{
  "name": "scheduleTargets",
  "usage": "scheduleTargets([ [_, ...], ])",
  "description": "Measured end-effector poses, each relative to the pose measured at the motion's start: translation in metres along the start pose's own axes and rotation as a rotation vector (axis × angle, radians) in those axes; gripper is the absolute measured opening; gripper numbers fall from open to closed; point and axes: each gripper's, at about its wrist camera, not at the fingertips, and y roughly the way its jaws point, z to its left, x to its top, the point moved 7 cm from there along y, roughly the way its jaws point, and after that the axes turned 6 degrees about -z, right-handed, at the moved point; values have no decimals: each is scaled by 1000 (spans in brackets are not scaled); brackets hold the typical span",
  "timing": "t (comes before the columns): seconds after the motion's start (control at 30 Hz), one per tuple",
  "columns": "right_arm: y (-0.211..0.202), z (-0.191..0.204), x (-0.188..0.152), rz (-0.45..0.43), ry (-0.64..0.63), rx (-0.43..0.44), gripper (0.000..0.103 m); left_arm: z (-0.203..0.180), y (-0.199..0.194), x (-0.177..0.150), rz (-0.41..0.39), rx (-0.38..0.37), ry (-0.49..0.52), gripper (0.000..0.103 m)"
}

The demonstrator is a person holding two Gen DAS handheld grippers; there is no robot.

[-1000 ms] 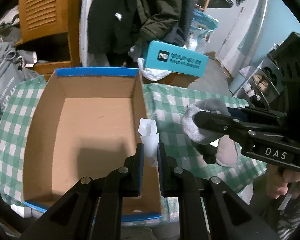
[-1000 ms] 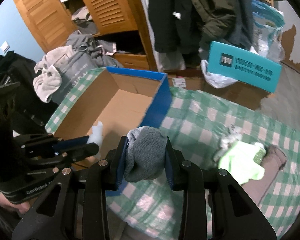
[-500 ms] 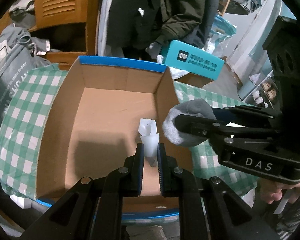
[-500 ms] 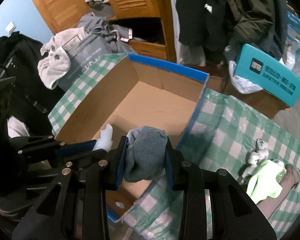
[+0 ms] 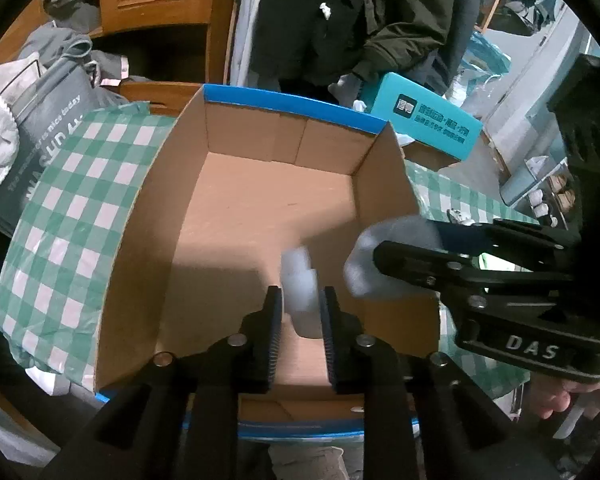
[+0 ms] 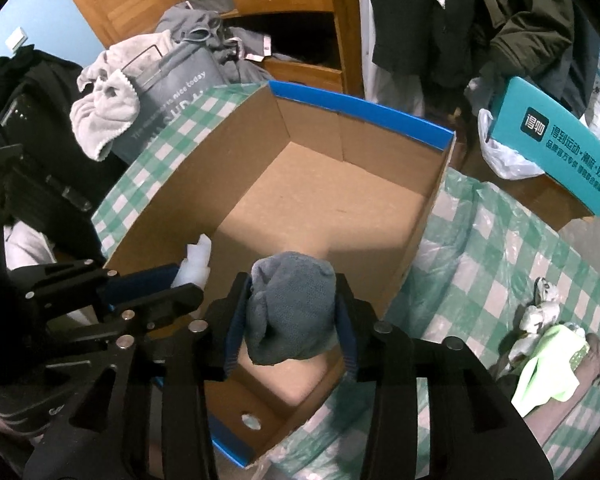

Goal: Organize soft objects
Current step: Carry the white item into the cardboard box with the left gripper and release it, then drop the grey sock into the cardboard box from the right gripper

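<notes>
An open cardboard box [image 5: 292, 108] with a blue rim stands on the green checked tablecloth [image 5: 80, 200]. My left gripper [image 5: 300, 300] hangs over the box's near part. Its jaws are opening, and a small white soft thing [image 5: 300, 292], blurred, sits loosely between them, a little lower than before. To its right my right gripper [image 6: 292, 304] is also over the box [image 6: 360, 108]. Its jaws are opening too, but a grey sock [image 6: 292, 312] still fills the gap and touches both pads. The box floor is bare.
Right of the box, a light green cloth [image 6: 548, 364], a small white toy [image 6: 540, 312] and a brown piece lie on the tablecloth. Behind are a teal carton [image 6: 560, 152], a grey bag [image 5: 40, 136] with towels, a wooden wardrobe and hanging coats.
Both grippers have moved left from the box's right wall to over its inside. Both pairs of jaws stand wider. The white thing has slipped down a little.
</notes>
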Motion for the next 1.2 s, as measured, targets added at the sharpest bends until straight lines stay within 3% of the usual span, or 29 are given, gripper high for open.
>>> scheduleTargets([
  [0.03,-1,-1,0,-2,2,-1,48,0,0,0,-2,3,-2,35],
  [0.13,-3,-5,0,-9,17,-6,57,1,-3,2,-16,20,-2,44],
  [0.7,-33,-38,-2,-70,91,-40,69,-26,-6,6,-40,-57,21,53],
  [1.2,-57,-74,-27,-85,137,-80,70,-62,3,2,-26,-126,62,54],
])
